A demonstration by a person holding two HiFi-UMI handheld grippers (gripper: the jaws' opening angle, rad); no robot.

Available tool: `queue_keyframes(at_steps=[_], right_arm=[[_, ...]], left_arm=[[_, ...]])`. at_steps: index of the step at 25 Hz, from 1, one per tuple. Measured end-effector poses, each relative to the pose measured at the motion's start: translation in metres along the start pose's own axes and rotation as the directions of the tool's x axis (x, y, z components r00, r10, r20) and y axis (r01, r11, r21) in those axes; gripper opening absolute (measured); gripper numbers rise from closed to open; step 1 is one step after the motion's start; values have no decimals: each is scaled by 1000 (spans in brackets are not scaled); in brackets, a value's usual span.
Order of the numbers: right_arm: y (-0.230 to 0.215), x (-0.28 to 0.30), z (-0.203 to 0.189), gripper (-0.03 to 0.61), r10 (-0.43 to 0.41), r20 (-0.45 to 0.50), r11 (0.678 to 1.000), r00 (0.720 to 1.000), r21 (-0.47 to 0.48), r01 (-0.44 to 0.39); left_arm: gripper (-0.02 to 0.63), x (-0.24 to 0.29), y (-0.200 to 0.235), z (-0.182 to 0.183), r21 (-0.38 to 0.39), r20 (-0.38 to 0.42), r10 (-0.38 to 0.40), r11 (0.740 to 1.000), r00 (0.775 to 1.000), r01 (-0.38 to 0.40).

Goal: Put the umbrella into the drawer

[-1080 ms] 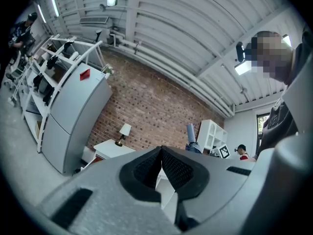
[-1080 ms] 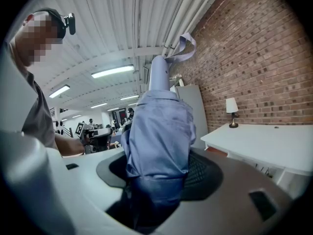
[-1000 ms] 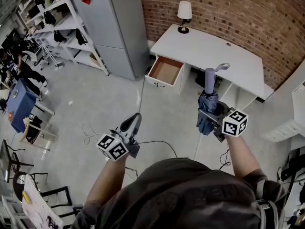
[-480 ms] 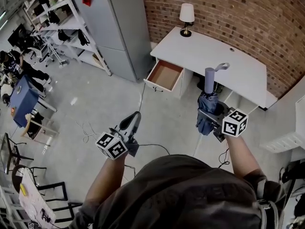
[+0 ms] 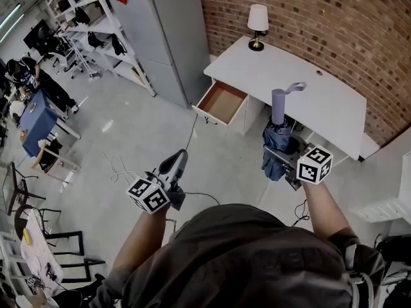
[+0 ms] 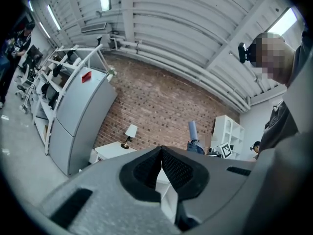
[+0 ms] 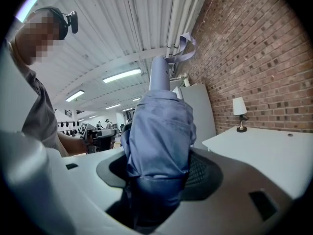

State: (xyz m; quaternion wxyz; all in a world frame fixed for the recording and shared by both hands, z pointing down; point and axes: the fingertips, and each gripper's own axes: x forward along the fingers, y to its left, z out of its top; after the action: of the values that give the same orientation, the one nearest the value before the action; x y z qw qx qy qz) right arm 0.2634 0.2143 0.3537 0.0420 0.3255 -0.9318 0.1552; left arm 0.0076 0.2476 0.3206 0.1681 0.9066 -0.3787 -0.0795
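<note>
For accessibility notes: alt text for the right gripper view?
Right gripper clamps a folded blue fabric umbrella upright, pale lilac handle on top; behind, a white desk with a small lamp against a red brick wall.

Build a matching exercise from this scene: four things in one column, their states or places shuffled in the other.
1. umbrella
2. drawer
3. lamp
4. left hand-held gripper

A. shut, nothing in it
B. standing on the white desk
C. folded, held upright
D. pulled open

Pairs: 1-C, 2-D, 3-B, 4-A
</note>
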Motion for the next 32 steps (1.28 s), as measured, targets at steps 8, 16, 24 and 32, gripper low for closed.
queue_keyframes(at_steps=[8,16,24,32], right_arm=[[-21,31,-2,256,26,-13,1000,1000,16,-25],[-41,116,6,256,-34,-18,999,999,7,34],[-71,235,40,256,-176,-8,984,984,19,176],[-97,328,59,256,-251,-21,966,968,50,252]], left_arm=[[3,14,31,2,-15,-2,26,1000,1000,-26],[3,34,129,14,-39,2,-50,998,999,50],[3,87,263,64,-52,-74,-215,976,974,211],[3,119,368,94,-80,-114,-276,960,954,268]])
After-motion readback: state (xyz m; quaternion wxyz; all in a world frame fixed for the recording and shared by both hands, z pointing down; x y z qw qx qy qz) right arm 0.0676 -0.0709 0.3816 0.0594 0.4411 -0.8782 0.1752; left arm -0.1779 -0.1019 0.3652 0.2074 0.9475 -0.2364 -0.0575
